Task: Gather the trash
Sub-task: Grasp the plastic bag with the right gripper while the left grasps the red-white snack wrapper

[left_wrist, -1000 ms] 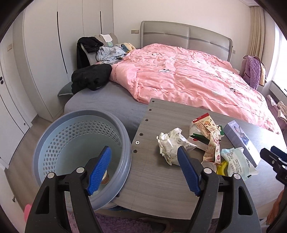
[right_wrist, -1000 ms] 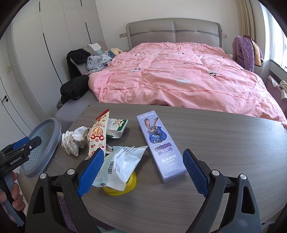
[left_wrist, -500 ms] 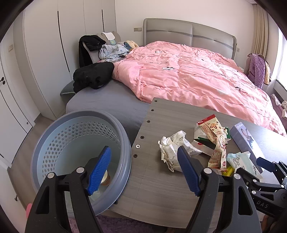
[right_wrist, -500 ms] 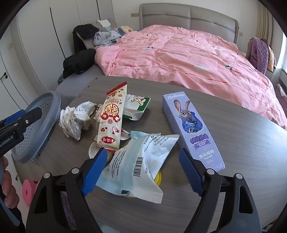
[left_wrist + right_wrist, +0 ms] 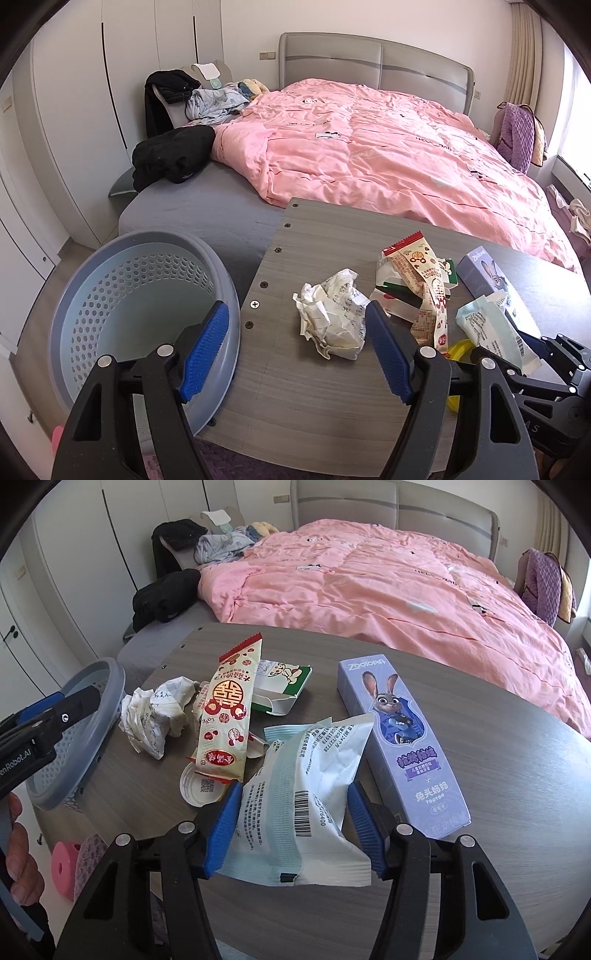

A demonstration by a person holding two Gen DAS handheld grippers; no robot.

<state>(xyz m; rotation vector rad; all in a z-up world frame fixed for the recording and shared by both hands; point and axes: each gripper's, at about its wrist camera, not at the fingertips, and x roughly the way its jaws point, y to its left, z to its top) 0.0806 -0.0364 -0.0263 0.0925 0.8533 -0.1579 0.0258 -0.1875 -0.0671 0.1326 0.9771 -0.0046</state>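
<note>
My right gripper [image 5: 294, 794] is closing its jaws, and the blue pads press both sides of a white and teal packet [image 5: 303, 775] lying on the grey table [image 5: 480, 886]. The packet [image 5: 491, 328] also shows in the left wrist view, at the right edge. My left gripper [image 5: 295, 310] stands open above the table's left end, with a crumpled paper ball [image 5: 332, 314] just beyond its fingers. A blue perforated basket [image 5: 110, 258] stands beside the table at the left. A red and cream snack wrapper [image 5: 229, 716] lies between the paper ball [image 5: 155, 712] and the packet.
A purple rabbit box [image 5: 399, 734] lies right of the packet, a torn green and white carton [image 5: 284, 686] behind the wrapper, a white lid [image 5: 201, 786] near my left pad. A yellow lid [image 5: 460, 347] sits under the packet. A pink-quilted bed [image 5: 369, 147] lies behind the table.
My right gripper came forward and down over the white and teal packet, and its jaws narrowed from wide open to touching it. My left gripper drifted slightly toward the table.
</note>
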